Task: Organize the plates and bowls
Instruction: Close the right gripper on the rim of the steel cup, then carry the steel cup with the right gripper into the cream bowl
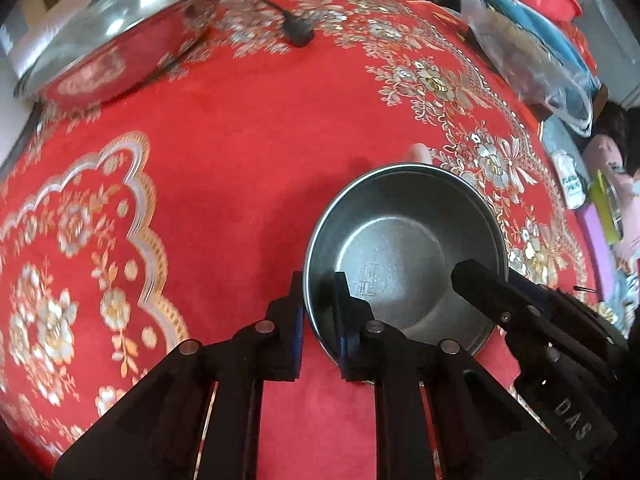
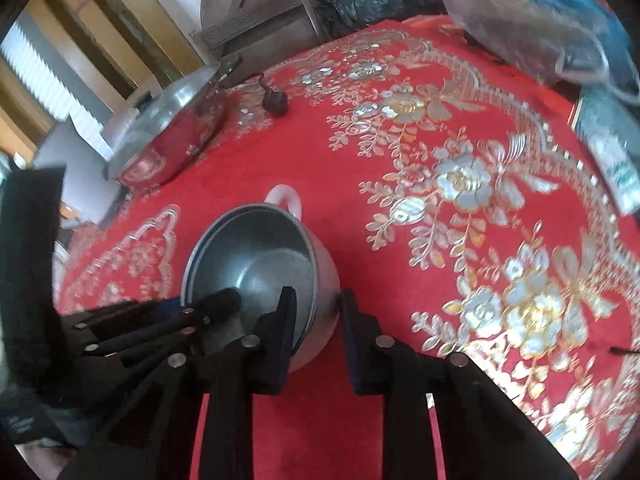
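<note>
Counter [image 1: 248, 152], red floral cloth: carries all items. Lidded pan [image 1: 108, 40], at 10 o'clock, far edge.

Steel bowl [image 1: 404, 256], near centre, upright, mouth up; round, no long axis; pale handle at 12 o'clock.

Left tool [image 1: 318, 312]: straddles the bowl's 8 o'clock rim, apparently clamped. Right tool [image 2: 316, 320]: likewise at 4 o'clock.

Advice: lift both together, level.

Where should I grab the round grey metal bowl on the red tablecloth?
Pinch the thin near rim of the round grey metal bowl, one finger inside, one outside, from the near side. It sits upright and open; the wall is too wide to span. Both grippers straddle that rim.
</note>
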Available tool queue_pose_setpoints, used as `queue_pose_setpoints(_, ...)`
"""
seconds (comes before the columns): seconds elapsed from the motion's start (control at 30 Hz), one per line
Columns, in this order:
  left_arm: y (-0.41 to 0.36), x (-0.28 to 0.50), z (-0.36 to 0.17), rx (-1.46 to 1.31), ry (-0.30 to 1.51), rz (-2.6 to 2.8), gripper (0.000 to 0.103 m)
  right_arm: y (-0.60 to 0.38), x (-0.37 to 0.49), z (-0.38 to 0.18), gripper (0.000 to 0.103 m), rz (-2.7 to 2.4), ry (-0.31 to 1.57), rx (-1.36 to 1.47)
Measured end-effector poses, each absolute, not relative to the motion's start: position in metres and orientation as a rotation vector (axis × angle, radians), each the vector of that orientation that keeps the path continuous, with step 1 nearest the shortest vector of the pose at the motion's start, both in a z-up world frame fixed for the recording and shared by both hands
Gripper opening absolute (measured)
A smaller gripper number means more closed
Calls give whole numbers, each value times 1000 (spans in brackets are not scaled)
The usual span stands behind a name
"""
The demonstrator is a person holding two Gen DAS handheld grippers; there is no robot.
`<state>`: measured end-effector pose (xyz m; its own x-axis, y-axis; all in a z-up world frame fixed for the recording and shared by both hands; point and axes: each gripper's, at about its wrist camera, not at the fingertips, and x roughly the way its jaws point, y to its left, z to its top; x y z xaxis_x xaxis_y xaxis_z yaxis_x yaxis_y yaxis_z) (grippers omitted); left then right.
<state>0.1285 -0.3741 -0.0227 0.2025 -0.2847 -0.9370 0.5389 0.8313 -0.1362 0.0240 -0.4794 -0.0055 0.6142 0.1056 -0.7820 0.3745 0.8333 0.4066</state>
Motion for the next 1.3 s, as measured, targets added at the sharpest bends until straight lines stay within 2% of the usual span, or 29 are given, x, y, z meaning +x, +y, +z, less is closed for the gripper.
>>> queue_pose_setpoints(0.27,-295,120,10,166,1201,-491,12,-421,33,11,16,-36,907,549)
queue_pose_setpoints(0.77,-59,74,87,-7,1068,-173,12,-213,63,68,16,340,892,373)
queue_pose_setpoints(1.0,37,45,107,-83,1031,-46,12,-124,67,86,16,468,892,279)
queue_pose_setpoints(1.3,118,12,123,-174,997,18,12,-43,61,101,16,600,893,188)
